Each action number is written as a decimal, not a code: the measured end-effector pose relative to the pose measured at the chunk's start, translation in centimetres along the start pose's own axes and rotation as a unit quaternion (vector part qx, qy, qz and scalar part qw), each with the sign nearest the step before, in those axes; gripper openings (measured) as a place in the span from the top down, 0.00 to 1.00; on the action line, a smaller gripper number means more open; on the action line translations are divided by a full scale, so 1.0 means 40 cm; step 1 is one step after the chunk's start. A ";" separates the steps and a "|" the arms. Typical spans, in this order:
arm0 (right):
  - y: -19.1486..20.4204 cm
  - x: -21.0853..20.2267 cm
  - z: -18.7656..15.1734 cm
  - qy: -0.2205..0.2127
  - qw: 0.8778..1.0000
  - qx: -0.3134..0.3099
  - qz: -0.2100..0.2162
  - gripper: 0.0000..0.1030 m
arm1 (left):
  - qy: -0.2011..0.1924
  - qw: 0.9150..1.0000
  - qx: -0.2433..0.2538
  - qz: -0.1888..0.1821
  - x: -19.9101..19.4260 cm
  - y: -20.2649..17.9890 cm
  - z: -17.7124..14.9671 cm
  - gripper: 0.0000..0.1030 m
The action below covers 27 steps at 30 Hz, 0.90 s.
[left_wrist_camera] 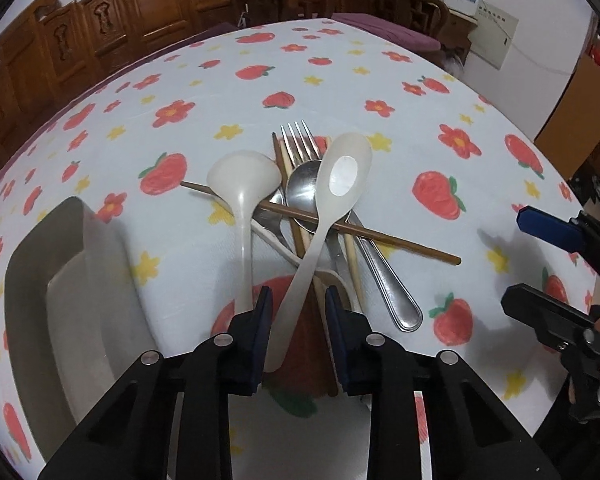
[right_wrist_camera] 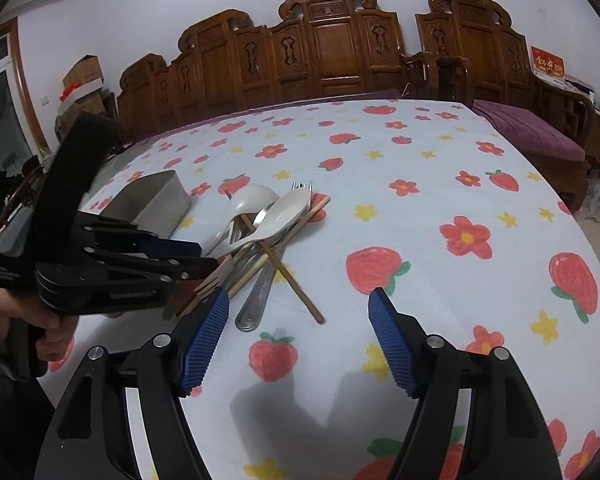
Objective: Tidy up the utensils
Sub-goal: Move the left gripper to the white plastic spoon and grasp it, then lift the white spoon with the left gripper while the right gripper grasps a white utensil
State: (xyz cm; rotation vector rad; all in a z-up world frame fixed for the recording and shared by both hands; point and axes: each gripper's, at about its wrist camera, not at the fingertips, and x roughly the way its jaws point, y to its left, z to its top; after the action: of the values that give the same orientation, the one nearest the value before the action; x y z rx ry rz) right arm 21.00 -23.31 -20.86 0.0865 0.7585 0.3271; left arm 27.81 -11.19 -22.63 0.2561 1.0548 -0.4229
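Rightward, open tablecloth (right_wrist_camera: 440,200) beyond utensils (right_wrist_camera: 260,232).

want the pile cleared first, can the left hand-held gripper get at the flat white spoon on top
Probably yes. The left hand-held gripper is open with its fingers on either side of the white spoon handle, and that spoon lies on top of the pile, so nothing covers it.

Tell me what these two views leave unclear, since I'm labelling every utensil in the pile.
- Left wrist view: the white spoon handle end sits between the left gripper jaws; contact cannot be told.
- Left wrist view: the tray is cut by the frame edge.
- Both views: the chopsticks and fork are overlapped, so their count is uncertain.
- Right wrist view: the left gripper hides the handles.
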 end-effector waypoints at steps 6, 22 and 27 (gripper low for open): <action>0.005 -0.005 0.000 -0.001 1.000 -0.003 0.002 0.28 | -0.014 1.000 0.000 0.000 -0.015 -0.006 -0.005 0.91; 0.060 0.012 0.016 0.015 1.000 -0.027 -0.003 0.35 | -0.109 0.993 -0.049 -0.013 -0.207 0.023 -0.094 0.91; 0.102 0.061 0.036 0.037 0.999 -0.026 0.006 0.57 | -0.132 0.990 -0.054 -0.016 -0.255 0.038 -0.105 0.91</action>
State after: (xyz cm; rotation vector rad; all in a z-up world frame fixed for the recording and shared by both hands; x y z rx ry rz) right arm 22.59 -18.62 -20.66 0.0292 0.8221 0.3631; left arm 20.88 -5.97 -15.62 0.0838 0.8196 -0.4141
